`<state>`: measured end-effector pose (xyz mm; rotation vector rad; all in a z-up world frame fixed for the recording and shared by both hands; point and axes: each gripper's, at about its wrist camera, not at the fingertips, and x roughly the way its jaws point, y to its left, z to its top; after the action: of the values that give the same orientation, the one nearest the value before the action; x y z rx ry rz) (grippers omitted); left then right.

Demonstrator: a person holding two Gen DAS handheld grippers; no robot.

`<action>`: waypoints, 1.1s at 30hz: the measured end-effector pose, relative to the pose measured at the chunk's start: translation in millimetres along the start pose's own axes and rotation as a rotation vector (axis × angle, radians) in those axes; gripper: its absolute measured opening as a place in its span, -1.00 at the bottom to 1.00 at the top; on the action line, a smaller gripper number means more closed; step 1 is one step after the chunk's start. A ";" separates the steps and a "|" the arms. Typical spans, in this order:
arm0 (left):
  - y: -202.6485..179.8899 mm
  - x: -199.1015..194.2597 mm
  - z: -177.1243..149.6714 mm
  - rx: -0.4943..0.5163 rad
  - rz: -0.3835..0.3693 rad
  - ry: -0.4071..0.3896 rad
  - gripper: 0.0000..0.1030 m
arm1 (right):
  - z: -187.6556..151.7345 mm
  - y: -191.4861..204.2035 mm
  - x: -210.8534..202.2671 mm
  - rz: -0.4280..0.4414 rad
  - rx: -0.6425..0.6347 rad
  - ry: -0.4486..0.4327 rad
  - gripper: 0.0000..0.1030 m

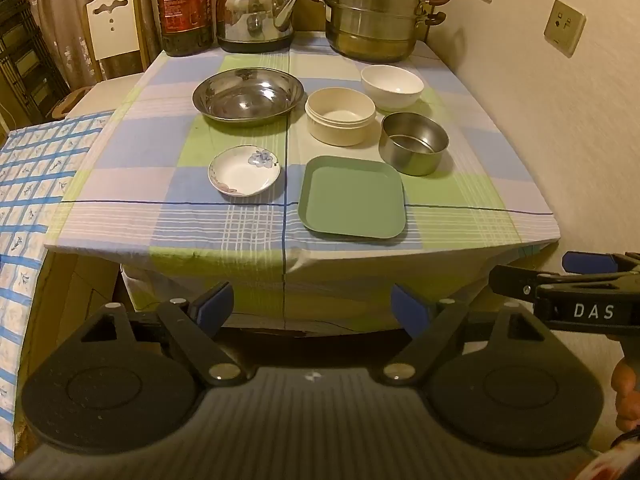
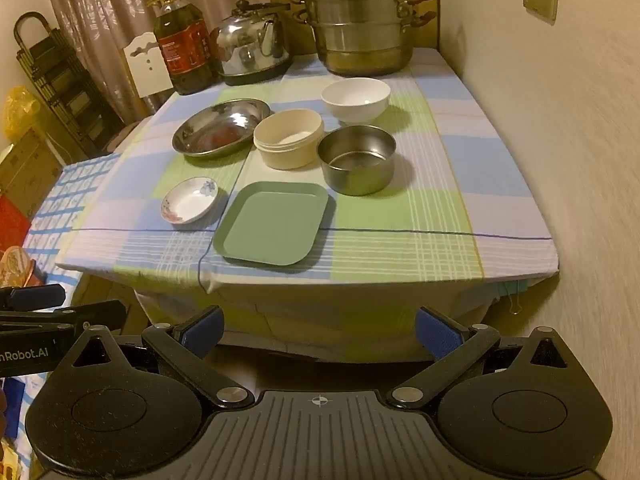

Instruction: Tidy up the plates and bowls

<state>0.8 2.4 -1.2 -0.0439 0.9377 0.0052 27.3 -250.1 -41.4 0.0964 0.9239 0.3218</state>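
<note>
Left wrist view, left gripper (image 1: 312, 304) jaws wide and empty short of checked tablecloth (image 1: 460, 216), matte green square plate (image 1: 352, 198) at near edge, glossy floral saucer (image 1: 244, 170), shiny steel basin (image 1: 248, 94), right wrist view, right gripper (image 2: 320, 330) spread wide, empty, cream round tub (image 2: 289, 138), steel tin (image 2: 356, 158), white bowl (image 2: 355, 98), steamer (image 2: 360, 32) by beige wall (image 2: 560, 140).

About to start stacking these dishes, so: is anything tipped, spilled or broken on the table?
Nothing stands out. The green plate, floral saucer, steel basin, cream tub, steel bowl and white bowl all sit upright, apart and empty.
</note>
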 end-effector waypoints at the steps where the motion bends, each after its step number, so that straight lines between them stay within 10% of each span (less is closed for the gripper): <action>1: -1.6 -1.6 1.0 0.000 -0.001 0.001 0.63 | 0.7 -0.2 -0.1 -0.001 0.000 0.000 0.97; 33: -0.8 -1.1 1.0 -0.009 -0.008 0.002 0.63 | 5.8 1.9 -2.9 -0.004 -0.009 -0.008 0.97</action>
<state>1.0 1.7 0.4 -0.0559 0.9393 0.0024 29.8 -248.8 -35.3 0.0878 0.9151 0.3212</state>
